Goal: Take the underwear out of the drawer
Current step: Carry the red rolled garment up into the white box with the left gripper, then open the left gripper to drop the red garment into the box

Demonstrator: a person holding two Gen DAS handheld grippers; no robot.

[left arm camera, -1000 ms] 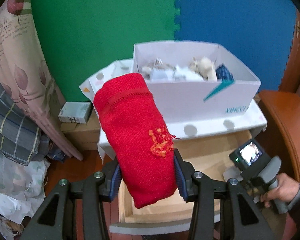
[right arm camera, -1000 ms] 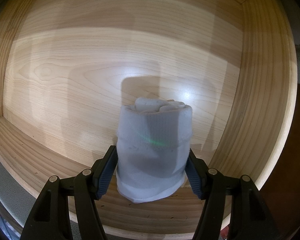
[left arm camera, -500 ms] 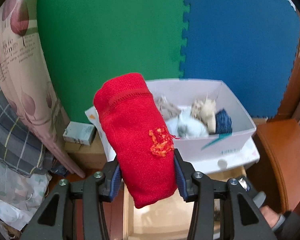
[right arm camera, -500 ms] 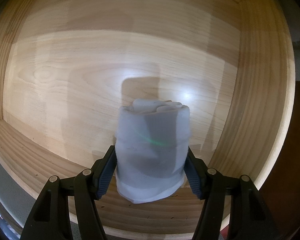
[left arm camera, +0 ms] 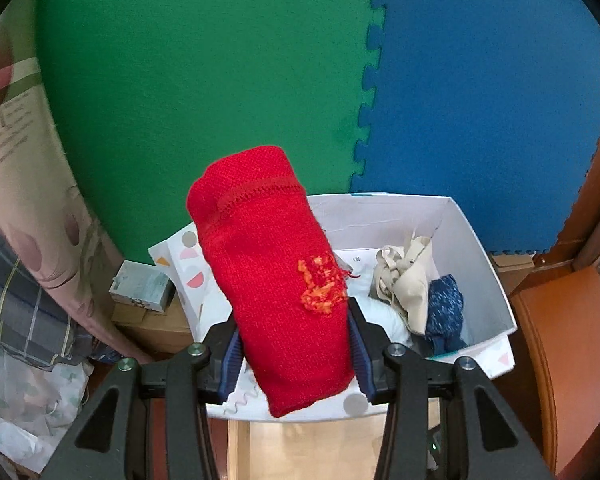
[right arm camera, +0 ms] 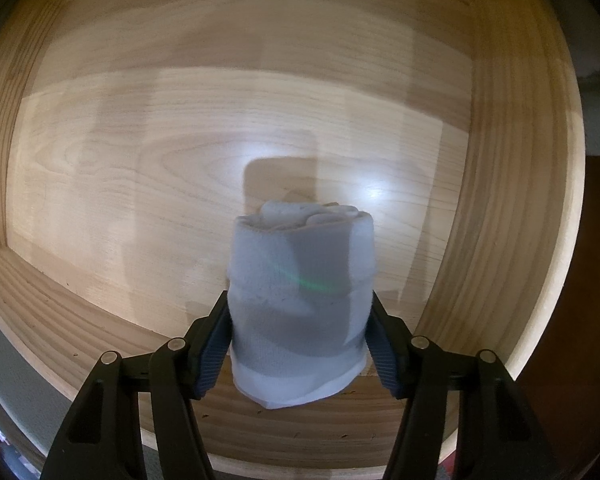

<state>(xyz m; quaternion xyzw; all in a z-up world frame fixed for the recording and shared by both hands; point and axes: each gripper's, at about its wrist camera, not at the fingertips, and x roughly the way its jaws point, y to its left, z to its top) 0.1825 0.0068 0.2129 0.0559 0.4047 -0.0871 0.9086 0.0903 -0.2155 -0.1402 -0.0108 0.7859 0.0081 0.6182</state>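
Note:
My left gripper (left arm camera: pixel 296 344) is shut on a rolled red underwear (left arm camera: pixel 272 276) with an orange patch, held in the air in front of a white box (left arm camera: pixel 488 276). The box holds beige, white and dark blue cloth items (left arm camera: pixel 412 292). The wooden drawer (left arm camera: pixel 312 448) shows below it. My right gripper (right arm camera: pixel 300 344) is shut on a rolled pale grey underwear (right arm camera: pixel 300 292) and holds it over the bare wooden drawer floor (right arm camera: pixel 160 152).
A green and blue foam mat wall (left arm camera: pixel 260 80) stands behind the box. Patterned fabric (left arm camera: pixel 28 200) hangs at the left, with a small carton (left arm camera: pixel 140 288) beside it. An orange-brown wooden surface (left arm camera: pixel 572 344) lies at the right. Drawer walls (right arm camera: pixel 512 200) surround the right gripper.
My left gripper has risen with the red roll, so the white box now sits lower in view and its inside shows. My right gripper has lifted the grey roll slightly.

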